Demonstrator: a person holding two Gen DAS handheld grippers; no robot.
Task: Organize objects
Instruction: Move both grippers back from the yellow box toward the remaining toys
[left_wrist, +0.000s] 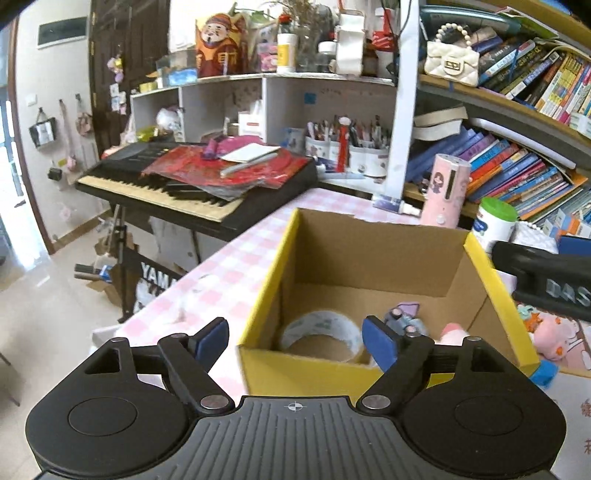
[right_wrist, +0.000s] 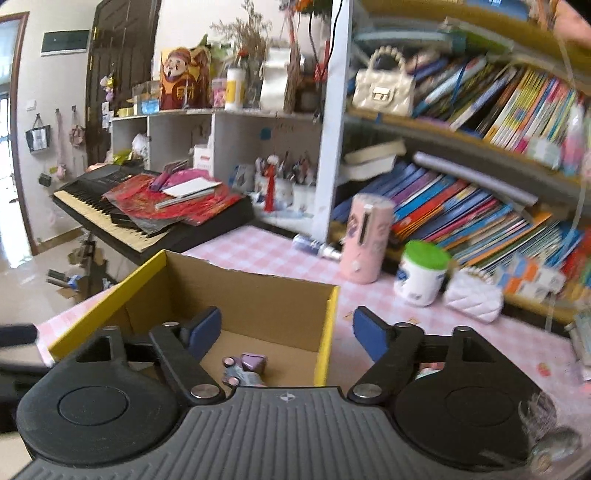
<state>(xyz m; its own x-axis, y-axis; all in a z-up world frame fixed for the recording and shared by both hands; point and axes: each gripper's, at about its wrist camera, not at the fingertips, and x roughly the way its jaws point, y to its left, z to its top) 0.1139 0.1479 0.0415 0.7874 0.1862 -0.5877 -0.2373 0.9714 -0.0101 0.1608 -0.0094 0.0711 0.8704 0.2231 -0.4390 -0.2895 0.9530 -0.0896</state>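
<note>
While you are holding both claws over the pink checked tabletop (left_wrist: 229, 266), the keyboard (left_wrist: 177, 184) is sitting far off to the left under red papers. Your left claw (left_wrist: 293, 341) is hanging wide open above the near wall of the yellow-edged cardboard box (left_wrist: 369, 251), with nothing between its blue pads (left_wrist: 212, 338). Down inside the box, a roll of tape (left_wrist: 321, 334) is lying flat at the left, a small purple toy (left_wrist: 404, 314) is lying just right of it, and something pink (left_wrist: 454, 328) is peeking out beside that. Your right claw (right_wrist: 286, 332) is also standing open and gripping nothing, straddling the box's right wall (right_wrist: 327, 332), with the purple toy showing on the box floor below it. Further right, a pink cylinder (right_wrist: 365, 240), a green-lidded tub (right_wrist: 421, 273) and a white quilted purse (right_wrist: 474, 291) are standing on the tabletop before the bookshelf (right_wrist: 480, 147).
</note>
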